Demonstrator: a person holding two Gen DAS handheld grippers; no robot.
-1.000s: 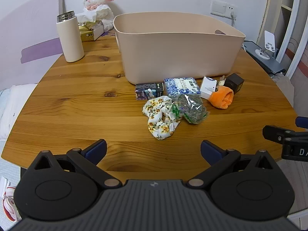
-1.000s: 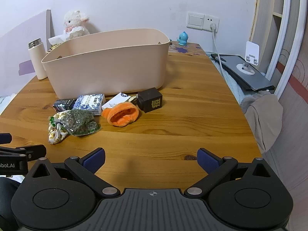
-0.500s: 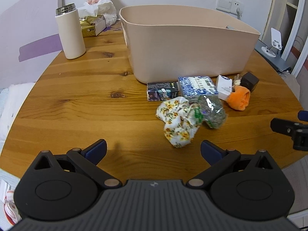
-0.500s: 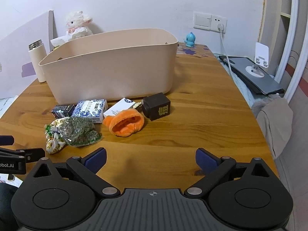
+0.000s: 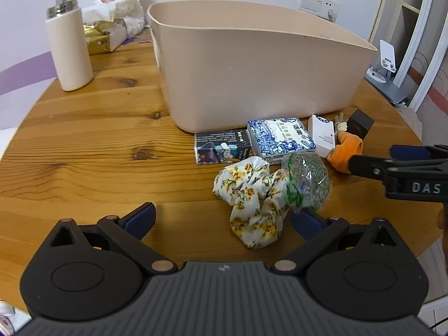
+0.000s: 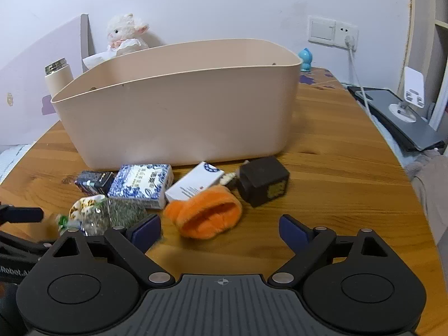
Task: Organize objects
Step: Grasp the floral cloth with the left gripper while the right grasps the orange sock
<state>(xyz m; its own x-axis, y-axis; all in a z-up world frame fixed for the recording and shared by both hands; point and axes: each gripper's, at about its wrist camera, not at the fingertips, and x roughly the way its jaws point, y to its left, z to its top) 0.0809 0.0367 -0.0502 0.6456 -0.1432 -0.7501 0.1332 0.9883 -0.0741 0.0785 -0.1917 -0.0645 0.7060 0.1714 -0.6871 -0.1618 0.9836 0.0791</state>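
Wooden tabletop point(image 5: 84, 151): both grippers, left gripper point(image 5: 224, 218) and right gripper point(image 6: 219, 228), gape wide, empty; crowded floral scrunchie point(image 5: 252, 204) and herb bag point(image 5: 308, 179) risk a double grab.

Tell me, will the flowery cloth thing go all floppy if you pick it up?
Probably yes. The flowery scrunchie lies crumpled in soft folds on the table, so it should sag and dangle. It looks light for its size. Being ruffled fabric, it likely won't slip or roll.

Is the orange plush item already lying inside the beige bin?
No, the orange plush item lies on the wooden table in front of the beige bin, next to a black cube.
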